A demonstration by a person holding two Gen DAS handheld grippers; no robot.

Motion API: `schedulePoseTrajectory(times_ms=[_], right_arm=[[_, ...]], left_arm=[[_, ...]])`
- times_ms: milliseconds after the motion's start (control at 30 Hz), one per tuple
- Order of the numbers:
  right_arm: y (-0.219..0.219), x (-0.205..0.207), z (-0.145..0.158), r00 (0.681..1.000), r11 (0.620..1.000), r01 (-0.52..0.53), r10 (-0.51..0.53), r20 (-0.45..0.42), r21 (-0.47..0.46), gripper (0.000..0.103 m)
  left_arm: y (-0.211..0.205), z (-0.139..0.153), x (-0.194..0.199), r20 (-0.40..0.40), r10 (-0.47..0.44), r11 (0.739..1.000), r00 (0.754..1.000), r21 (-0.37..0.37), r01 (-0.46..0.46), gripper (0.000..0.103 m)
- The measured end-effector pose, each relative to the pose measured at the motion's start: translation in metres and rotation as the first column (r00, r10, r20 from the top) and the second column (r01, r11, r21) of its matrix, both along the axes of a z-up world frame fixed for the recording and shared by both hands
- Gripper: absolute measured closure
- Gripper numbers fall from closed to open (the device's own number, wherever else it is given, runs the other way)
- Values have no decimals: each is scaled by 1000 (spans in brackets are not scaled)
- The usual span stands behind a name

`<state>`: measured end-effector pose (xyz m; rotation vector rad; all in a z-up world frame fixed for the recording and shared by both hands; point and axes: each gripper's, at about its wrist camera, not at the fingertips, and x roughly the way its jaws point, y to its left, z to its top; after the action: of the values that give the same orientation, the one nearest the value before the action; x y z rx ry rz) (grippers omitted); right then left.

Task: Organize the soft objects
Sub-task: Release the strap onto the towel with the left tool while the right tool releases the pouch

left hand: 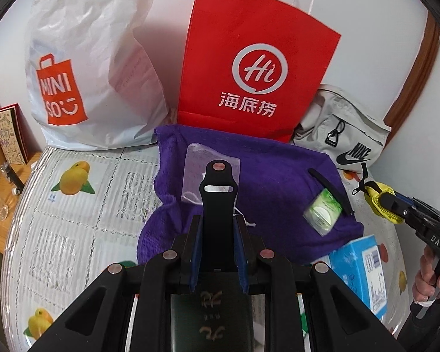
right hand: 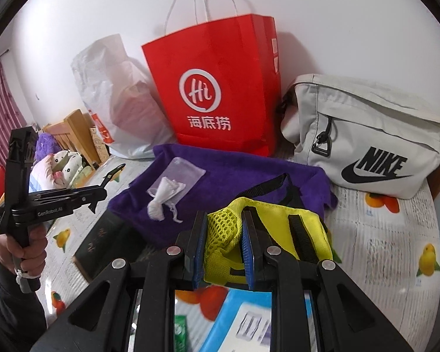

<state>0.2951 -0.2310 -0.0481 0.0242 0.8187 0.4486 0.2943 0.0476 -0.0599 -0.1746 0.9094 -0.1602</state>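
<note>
My left gripper is shut on a black watch strap and holds it above a purple towel. A clear pouch and a green tissue pack lie on the towel. My right gripper is shut on a yellow mesh pouch with black straps, held over the towel's near right edge. A white drawstring bag lies on the towel. The right gripper also shows at the right in the left wrist view, the left gripper at the left in the right wrist view.
A red paper bag, a white MINISO plastic bag and a grey Nike bag stand at the back against the wall. A blue box and a dark booklet lie near the front on the fruit-print tablecloth.
</note>
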Motion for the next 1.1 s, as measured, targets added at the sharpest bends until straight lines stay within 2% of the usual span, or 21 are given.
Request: schedulePoseTrajectory(times_ms=[267, 567, 833, 1100], right_arm=[[7, 40, -18, 1000, 999, -27, 27, -16, -38, 80], [16, 78, -38, 996, 995, -56, 50, -70, -82, 80], [24, 97, -62, 989, 992, -76, 63, -137, -99, 79], [31, 102, -73, 980, 990, -102, 84, -181, -96, 76]], left_arm=[[0, -12, 31, -41, 9, 1000, 999, 2, -9, 83], [7, -36, 65, -133, 34, 999, 990, 22, -31, 83], [4, -57, 82, -219, 28, 999, 975, 31, -21, 83], [0, -63, 89, -254, -2, 1000, 967, 27, 9, 82]])
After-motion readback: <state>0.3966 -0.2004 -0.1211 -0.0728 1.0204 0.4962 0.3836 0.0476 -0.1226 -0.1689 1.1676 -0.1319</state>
